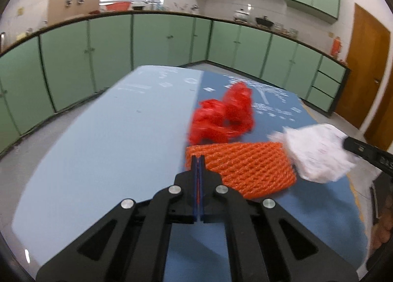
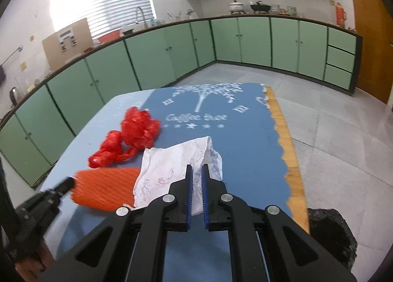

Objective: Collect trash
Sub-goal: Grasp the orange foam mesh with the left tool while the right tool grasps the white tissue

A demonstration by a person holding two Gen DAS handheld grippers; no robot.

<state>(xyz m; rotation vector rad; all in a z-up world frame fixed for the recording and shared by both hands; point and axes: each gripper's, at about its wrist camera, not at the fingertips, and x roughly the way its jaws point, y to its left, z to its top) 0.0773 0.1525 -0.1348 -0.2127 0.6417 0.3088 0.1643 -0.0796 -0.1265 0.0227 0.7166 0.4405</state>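
Note:
An orange foam net lies on the blue tablecloth. My left gripper is shut on the net's near left edge, and an orange strip shows between its pads. From the right wrist view, that gripper meets the net at the left. Over the cloth, my right gripper is shut on a crumpled white paper with scribbles. The same paper appears at the right of the left wrist view. A crumpled red plastic bag lies loose just beyond the net.
The table has a yellow bare strip along its right edge, with tiled floor beyond. A black bag sits low beside the table's near right corner. Green cabinets line the walls, and a wooden door stands at the right.

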